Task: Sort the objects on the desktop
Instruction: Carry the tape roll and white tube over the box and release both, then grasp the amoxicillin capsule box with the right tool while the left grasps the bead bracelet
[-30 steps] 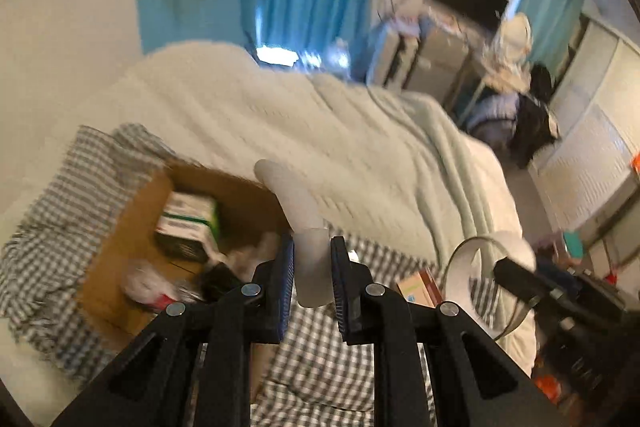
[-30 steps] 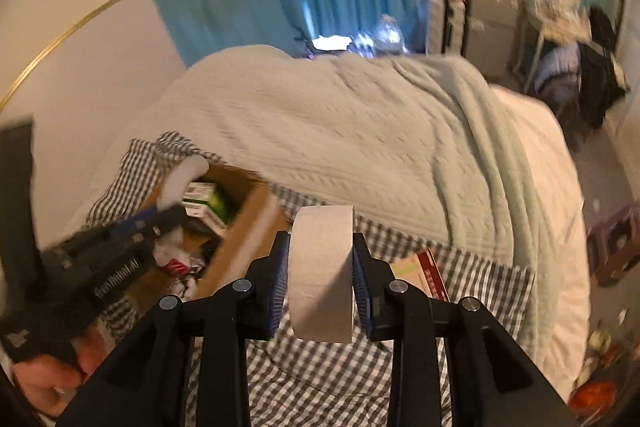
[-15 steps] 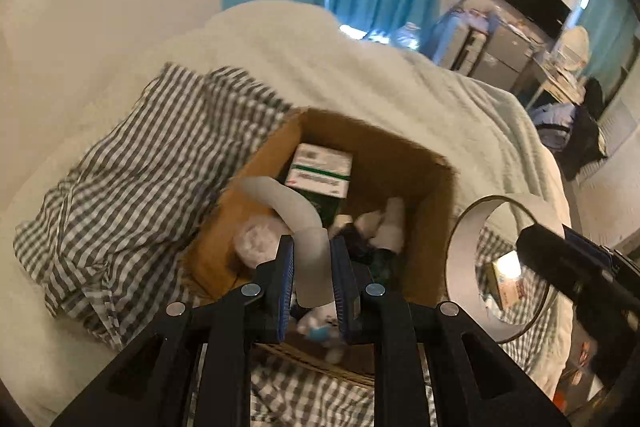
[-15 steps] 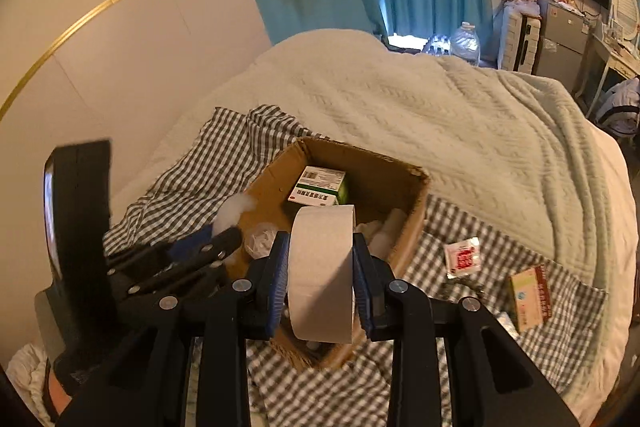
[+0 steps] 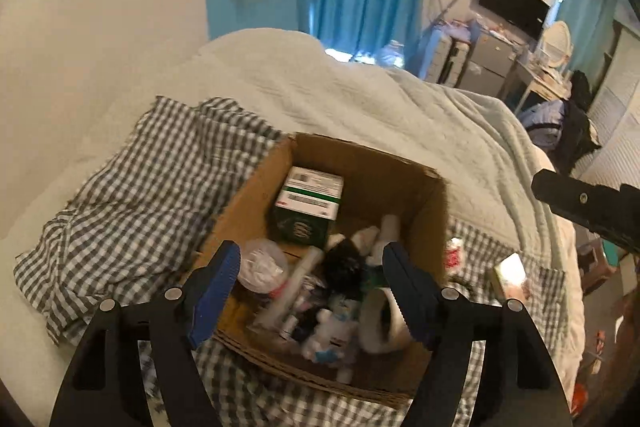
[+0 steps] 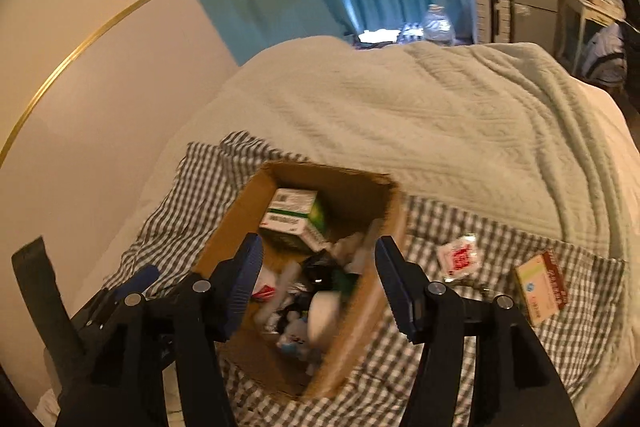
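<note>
An open cardboard box (image 5: 248, 203) (image 6: 236, 219) on a checked cloth holds a green carton (image 5: 308, 203) (image 6: 296, 215), a white tube (image 5: 296, 283), a roll of white tape (image 5: 380, 323) (image 6: 324, 315) and several small items. My left gripper (image 5: 312, 267) hovers above the box with its jaws opening and nothing between the pads. My right gripper (image 6: 318, 255) is over the box too, jaws opening and also empty; the tape roll lies loose in the box under it. Each gripper shows at the edge of the other's view, the left gripper (image 6: 132, 287) and the right gripper (image 5: 580, 203).
The checked cloth (image 5: 132, 195) (image 6: 460, 327) lies on a bed with a pale quilt (image 6: 440, 115). A red-and-white sachet (image 6: 458, 257) (image 5: 454, 255) and a small flat packet (image 6: 540, 291) (image 5: 510, 271) rest on the cloth right of the box. A wall runs along the left.
Both grippers came over the box and went from shut to open. The left let go of the white tube and the right let go of the tape roll; both now lie in the box.
</note>
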A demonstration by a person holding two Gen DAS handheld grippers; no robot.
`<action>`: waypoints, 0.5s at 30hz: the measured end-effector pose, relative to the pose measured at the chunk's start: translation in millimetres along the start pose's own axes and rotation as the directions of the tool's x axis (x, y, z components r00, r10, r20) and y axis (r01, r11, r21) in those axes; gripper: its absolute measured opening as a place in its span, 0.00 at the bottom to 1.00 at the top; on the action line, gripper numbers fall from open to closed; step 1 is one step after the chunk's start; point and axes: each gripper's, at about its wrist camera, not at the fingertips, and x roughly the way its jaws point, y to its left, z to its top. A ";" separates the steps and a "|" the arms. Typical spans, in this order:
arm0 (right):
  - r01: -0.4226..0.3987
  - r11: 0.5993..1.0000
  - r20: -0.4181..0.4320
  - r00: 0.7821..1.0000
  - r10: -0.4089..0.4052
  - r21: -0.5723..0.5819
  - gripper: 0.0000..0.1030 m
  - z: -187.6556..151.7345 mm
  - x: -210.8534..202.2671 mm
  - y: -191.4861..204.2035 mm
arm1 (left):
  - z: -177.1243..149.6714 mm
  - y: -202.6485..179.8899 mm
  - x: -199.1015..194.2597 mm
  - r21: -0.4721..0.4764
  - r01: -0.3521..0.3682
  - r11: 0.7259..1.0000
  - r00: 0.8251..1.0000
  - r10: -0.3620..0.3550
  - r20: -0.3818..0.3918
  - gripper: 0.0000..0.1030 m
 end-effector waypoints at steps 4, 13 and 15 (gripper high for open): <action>0.055 0.998 0.022 0.998 -0.054 -0.007 0.56 -1.3 -29.7 -36.5 | -7.9 -31.5 -10.2 0.005 0.033 0.999 0.999 -0.033 -0.012 0.79; 0.219 0.976 -0.063 0.974 -0.219 0.001 0.59 -33.9 -51.2 -136.2 | -54.5 -126.4 0.7 0.153 0.009 0.988 0.998 0.000 -0.060 0.81; 0.253 0.967 -0.126 0.960 -0.249 0.019 0.59 -46.4 -39.8 -160.1 | -65.8 -146.6 10.3 0.193 0.039 0.980 0.995 -0.020 -0.103 0.81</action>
